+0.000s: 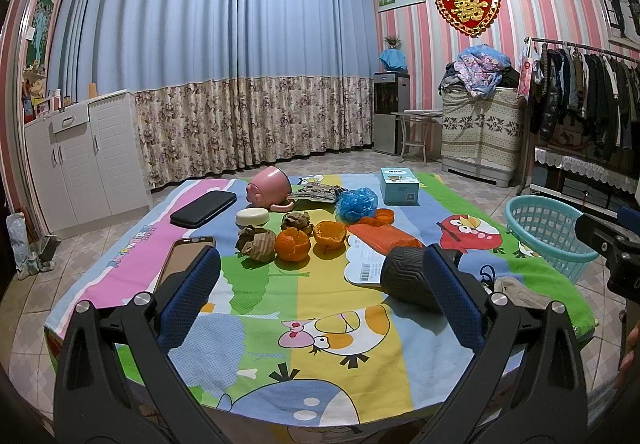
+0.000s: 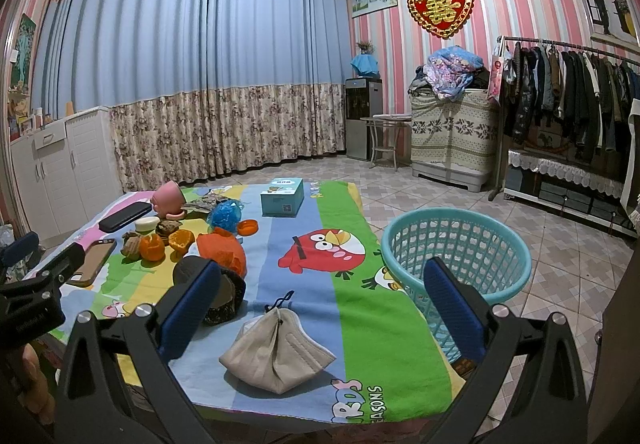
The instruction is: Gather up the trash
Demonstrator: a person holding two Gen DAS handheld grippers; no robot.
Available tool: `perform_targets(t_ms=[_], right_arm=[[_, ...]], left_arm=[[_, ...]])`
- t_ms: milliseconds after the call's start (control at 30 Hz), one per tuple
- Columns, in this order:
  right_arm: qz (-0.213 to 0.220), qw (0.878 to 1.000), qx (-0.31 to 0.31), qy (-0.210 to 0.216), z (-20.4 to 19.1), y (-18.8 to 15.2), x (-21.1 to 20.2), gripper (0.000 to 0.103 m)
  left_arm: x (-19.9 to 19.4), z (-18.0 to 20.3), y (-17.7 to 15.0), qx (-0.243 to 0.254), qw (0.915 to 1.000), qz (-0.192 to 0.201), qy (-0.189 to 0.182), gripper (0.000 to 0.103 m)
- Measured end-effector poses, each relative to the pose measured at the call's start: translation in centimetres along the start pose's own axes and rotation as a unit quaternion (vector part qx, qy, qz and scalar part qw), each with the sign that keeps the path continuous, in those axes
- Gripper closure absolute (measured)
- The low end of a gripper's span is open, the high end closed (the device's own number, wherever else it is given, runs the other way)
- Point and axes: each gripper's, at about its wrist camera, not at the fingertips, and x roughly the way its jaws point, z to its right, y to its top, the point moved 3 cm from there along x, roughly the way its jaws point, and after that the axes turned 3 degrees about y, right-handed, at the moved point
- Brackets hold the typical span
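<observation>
Since basket (image 2: 456,244) looks empty, basically 0 done. Both claws, left gripper (image 1: 320,308) and right gripper (image 2: 320,316), wide, holding nothing. Left of basket: used mask (image 2: 276,352) nearest, 2 orange peels (image 1: 292,244), crumpled cardboard (image 1: 256,242) further.

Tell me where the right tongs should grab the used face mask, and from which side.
Grip the face mask at its raised centre fold, probably from above and the near edge. It lies tented on the cloth directly ahead of the open right tongs, so the ridge gives the fingers something to pinch.
</observation>
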Motion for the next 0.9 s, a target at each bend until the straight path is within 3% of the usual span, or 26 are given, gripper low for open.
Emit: perform_targets(t_ms=[900], right_arm=[[0.0, 1.0, 0.0, 0.0, 0.01, 0.01, 0.02, 0.004]], left_arm=[[0.25, -0.38, 0.02, 0.002, 1.0, -0.004, 0.001, 0.005]])
